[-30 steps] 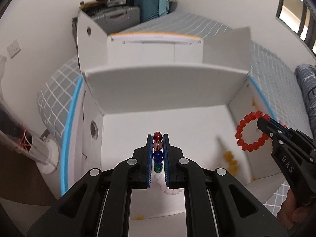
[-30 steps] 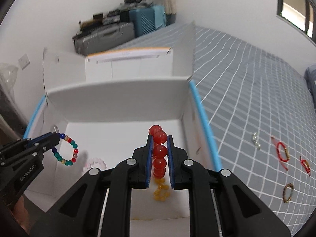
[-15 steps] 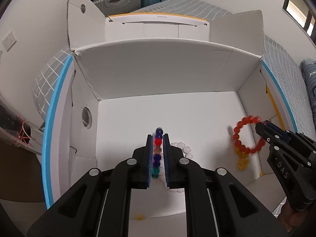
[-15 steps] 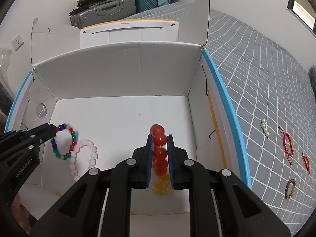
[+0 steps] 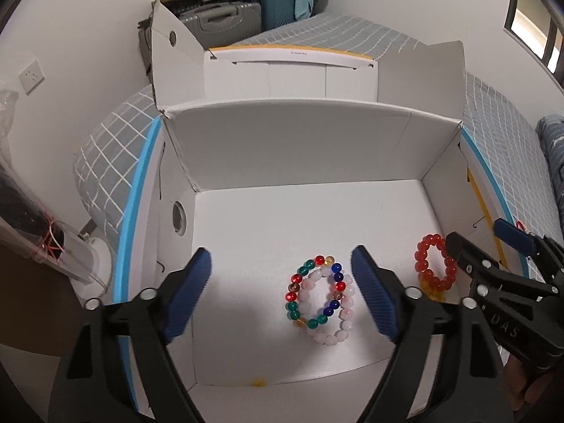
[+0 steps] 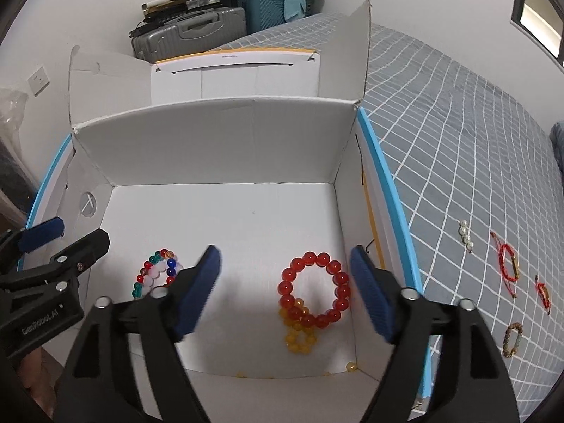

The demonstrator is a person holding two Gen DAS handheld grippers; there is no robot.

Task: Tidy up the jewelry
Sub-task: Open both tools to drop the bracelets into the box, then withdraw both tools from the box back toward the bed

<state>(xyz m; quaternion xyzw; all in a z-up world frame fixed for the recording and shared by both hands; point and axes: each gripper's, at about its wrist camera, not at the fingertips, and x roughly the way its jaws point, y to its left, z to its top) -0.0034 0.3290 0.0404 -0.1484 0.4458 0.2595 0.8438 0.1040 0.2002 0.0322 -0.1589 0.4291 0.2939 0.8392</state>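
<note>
Lying in box [image 6: 225, 148]: red bracelet [image 6: 314, 289], apparently overlapping yellow.

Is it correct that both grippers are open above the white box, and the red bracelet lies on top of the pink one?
Not quite. In the right wrist view the red bracelet lies on the yellow bracelet. The pink bracelet is under the multicolored one. Both grippers are open above the white box.

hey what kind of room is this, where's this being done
Most likely a bedroom at home. The white box sits on a bed with a grey checked cover, and suitcases are stacked against the far wall.
</note>
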